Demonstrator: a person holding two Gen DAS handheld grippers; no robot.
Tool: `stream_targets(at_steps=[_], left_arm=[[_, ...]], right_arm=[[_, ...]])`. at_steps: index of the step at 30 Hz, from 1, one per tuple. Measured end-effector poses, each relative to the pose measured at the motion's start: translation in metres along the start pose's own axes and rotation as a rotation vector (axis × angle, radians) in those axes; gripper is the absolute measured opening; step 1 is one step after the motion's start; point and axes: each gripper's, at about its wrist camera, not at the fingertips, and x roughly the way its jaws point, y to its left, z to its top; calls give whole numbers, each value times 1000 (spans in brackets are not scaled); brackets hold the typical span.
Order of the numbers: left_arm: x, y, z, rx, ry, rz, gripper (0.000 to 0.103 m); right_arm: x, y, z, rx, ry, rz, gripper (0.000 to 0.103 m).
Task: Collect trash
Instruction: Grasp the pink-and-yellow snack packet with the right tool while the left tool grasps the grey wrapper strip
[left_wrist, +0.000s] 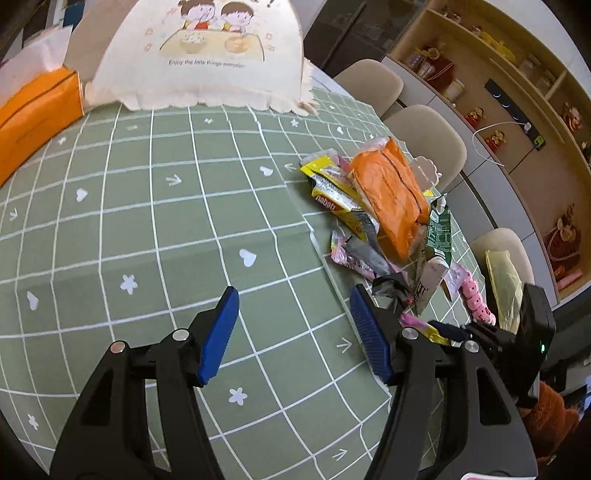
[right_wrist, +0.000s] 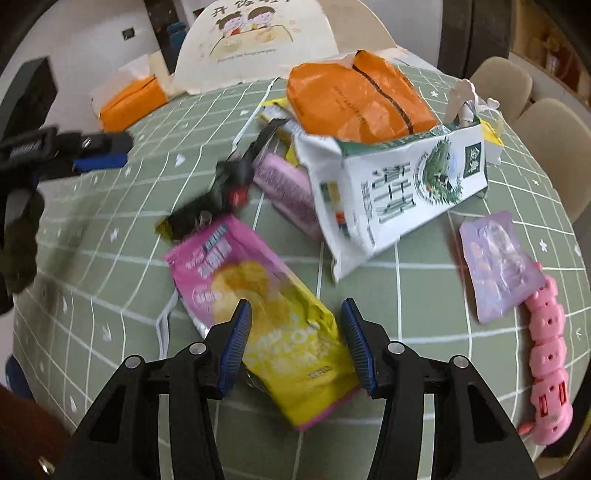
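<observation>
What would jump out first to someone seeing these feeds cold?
The heap of wrappers on the green checked tablecloth: a crumpled orange bag on top, a torn white-and-green carton against it. Nearer, a pink-and-yellow snack packet lies between the open right tongs. The left tongs hang open over bare cloth, left of the heap.

Left wrist view looks across the green tablecloth (left_wrist: 147, 206) from a little way off; right wrist view sits close above the trash pile (right_wrist: 369, 177); both share that pile
</observation>
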Motion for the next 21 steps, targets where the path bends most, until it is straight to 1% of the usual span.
stream_targets(at_steps=[2,3,5,6,9,13,16,19,20,21], left_arm=[[3,-2,-2,0,8,-11,59],[4,-4,-3,3,11,-15,59],[6,-7,-5,8,18,-21,59],[6,-9,-6,10,20,-22,59],[7,-13,-9,16,25,-26,59],[10,-19,-13,27,35,-33,59],[18,-26,-12,41,48,-41,59],[26,-36,-8,63,42,-42,59],[30,-42,-6,70,41,-43,58],[33,-47,-4,79,40,-49,52]], right_arm=[[-3,3,-6,-8,-1,-13,48],[-4,4,-8,-11,-4,-14,43],[-7,6,-14,-17,-15,-25,28],[-9,5,-15,-10,-19,-30,23],[-26,0,-15,48,-46,-19,12],[-56,-16,-22,143,-87,-59,11],[-66,-33,-32,218,-87,-90,11],[-70,-45,-45,305,-87,-124,11],[-73,-50,-49,342,-92,-135,11],[-73,-53,-53,359,-95,-140,11]])
